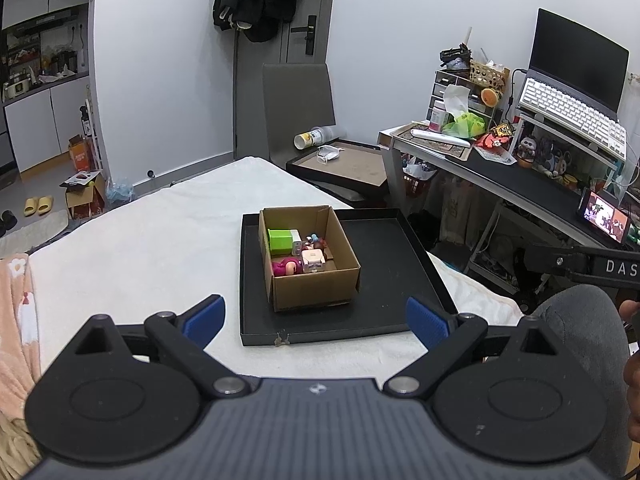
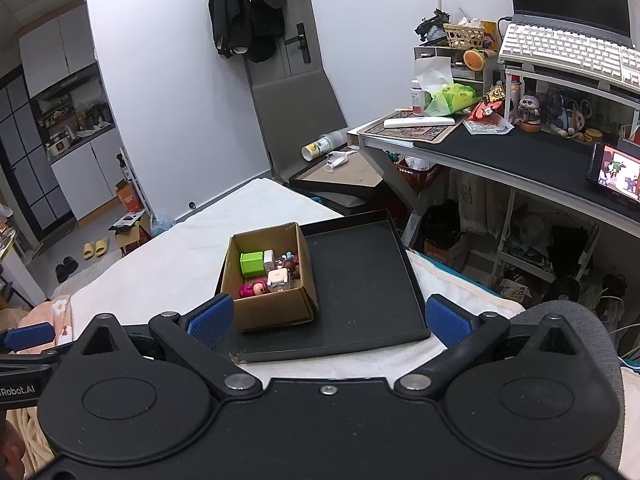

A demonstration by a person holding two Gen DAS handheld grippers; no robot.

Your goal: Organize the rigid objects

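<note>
1. An open brown cardboard box (image 1: pixel 316 280) stands upright on the left part of a shallow black tray (image 1: pixel 384 264), which lies flat on the white-covered bed
2. Inside, a lime-green cube (image 1: pixel 280 240) sits at the back left
3. A pale cube (image 1: pixel 313 258) lies near the front, touching a pink figure (image 1: pixel 286 267) on its left
4. Small figurines (image 1: pixel 314 241) crowd behind the pale cube
</note>
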